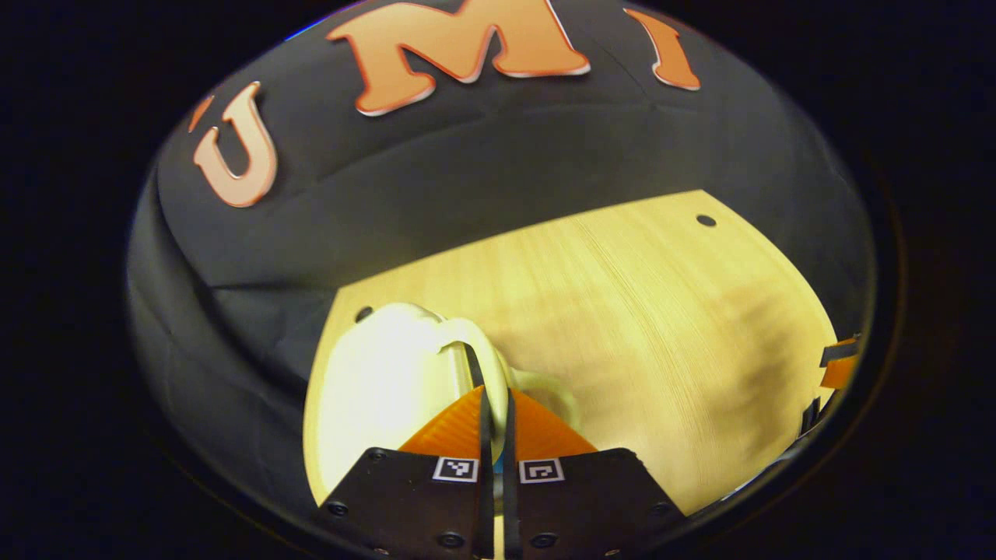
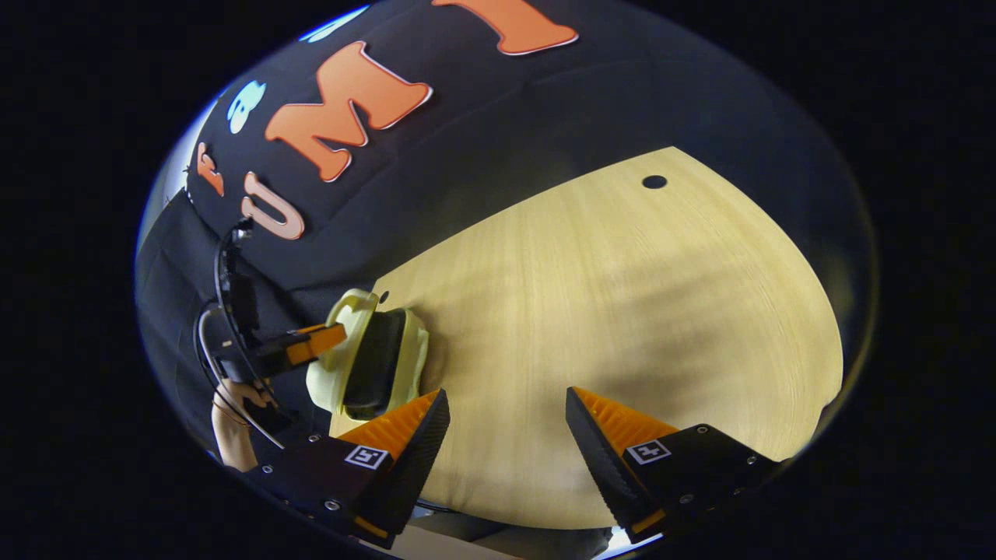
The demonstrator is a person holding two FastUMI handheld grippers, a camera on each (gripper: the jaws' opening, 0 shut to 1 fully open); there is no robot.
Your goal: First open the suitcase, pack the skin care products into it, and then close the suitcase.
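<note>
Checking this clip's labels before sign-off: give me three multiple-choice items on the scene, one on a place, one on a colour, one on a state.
1. In the right gripper view, where on the table does the suitcase sit?
A. at the left edge, by the black cloth wall
B. in the middle
C. beside the hole at the far right

2. What colour is the suitcase's shell?
A. red
B. pale yellow
C. dark blue

3. How do the right gripper's fingers stand?
A. pressed on a bottle
B. closed together, empty
C. spread apart, with nothing between them

Key: 1 A, the suitcase lies at the left edge of the table, against the cloth. 2 B, its shell is pale yellow around a dark inside. 3 C, bare wood shows between the fingers of the right gripper.
</note>
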